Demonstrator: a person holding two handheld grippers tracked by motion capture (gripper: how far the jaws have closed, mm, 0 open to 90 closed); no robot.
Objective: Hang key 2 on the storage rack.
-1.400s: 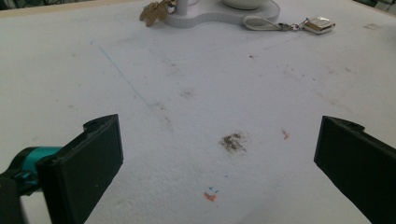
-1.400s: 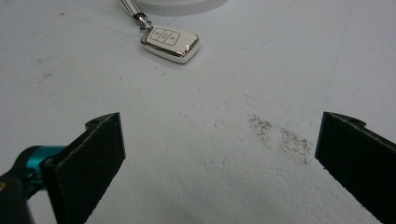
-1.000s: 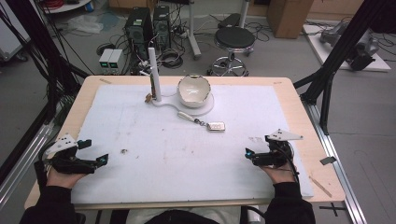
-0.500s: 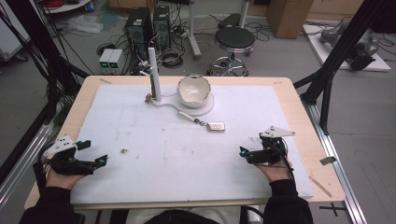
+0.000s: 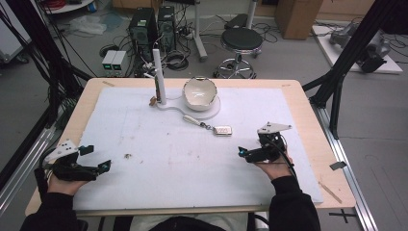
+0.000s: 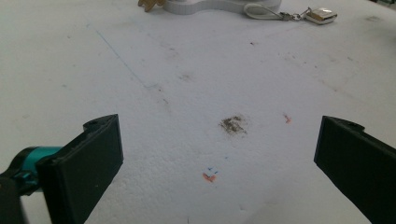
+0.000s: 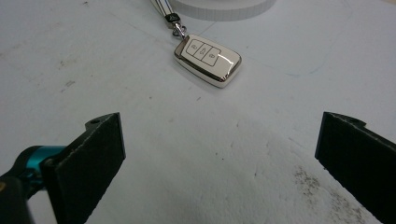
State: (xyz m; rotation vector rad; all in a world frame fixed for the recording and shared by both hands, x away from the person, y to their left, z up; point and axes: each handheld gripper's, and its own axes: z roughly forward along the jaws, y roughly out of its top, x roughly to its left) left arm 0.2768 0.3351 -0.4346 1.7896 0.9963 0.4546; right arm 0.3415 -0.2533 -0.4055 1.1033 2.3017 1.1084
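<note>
The right gripper (image 5: 246,154), jaws wide and empty, should straddle the key fob (image 7: 208,59) squarely; the left gripper (image 5: 98,162) idles, equally wide.

Key fob (image 5: 223,130) on mat (image 5: 144,139), front-right of bowl (image 5: 199,93); post (image 5: 158,77) left of bowl.

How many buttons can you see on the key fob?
3, in a row on the key fob face, running from the strap end toward the far end, ahead of the open right gripper.
</note>
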